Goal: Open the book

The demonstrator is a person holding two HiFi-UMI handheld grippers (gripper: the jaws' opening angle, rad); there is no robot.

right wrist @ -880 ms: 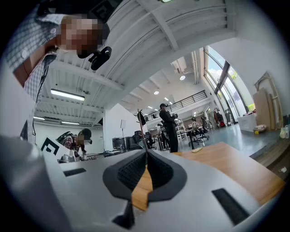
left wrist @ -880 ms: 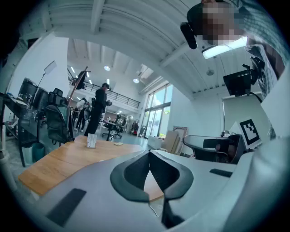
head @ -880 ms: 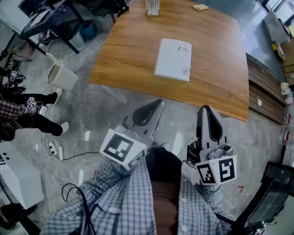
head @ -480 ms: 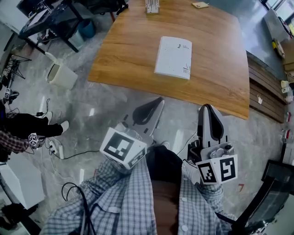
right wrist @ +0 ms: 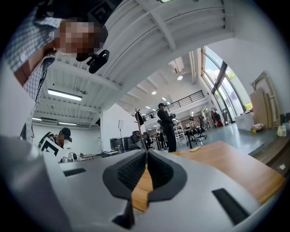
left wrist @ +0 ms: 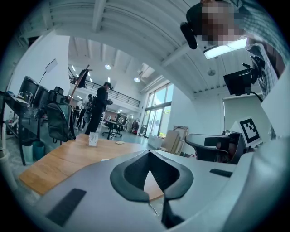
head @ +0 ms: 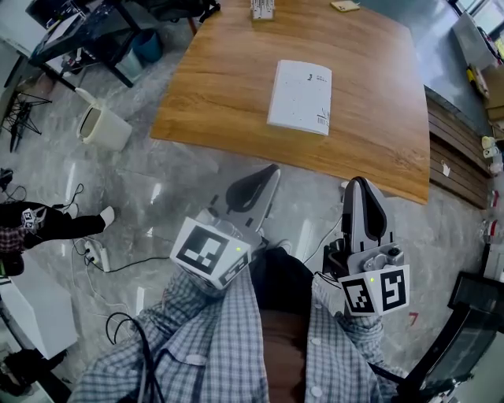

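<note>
A closed white book [head: 300, 96] lies flat on the wooden table [head: 228, 86], a little right of its middle. My left gripper [head: 270, 171] is held level in front of the table's near edge, short of it, jaws shut with nothing between them. My right gripper [head: 359, 186] hangs beside it to the right, also short of the edge, shut and empty. In the left gripper view the left gripper [left wrist: 149, 154] has its tips meeting, with the table [left wrist: 68, 156] beyond. In the right gripper view the right gripper [right wrist: 146, 155] has its pads touching at the tip, and the tabletop [right wrist: 235, 165] stretches ahead.
A small card stand [head: 261, 11] and a yellowish pad [head: 344, 6] sit at the table's far end. A white bin [head: 102, 127] stands on the floor at the left, with cables [head: 110, 264] nearby. Wooden planks [head: 457, 165] lie right of the table. A person's legs [head: 55, 224] are at far left.
Both grippers have kept still. The person at the far left has walked further out of view, leaving only the legs.
</note>
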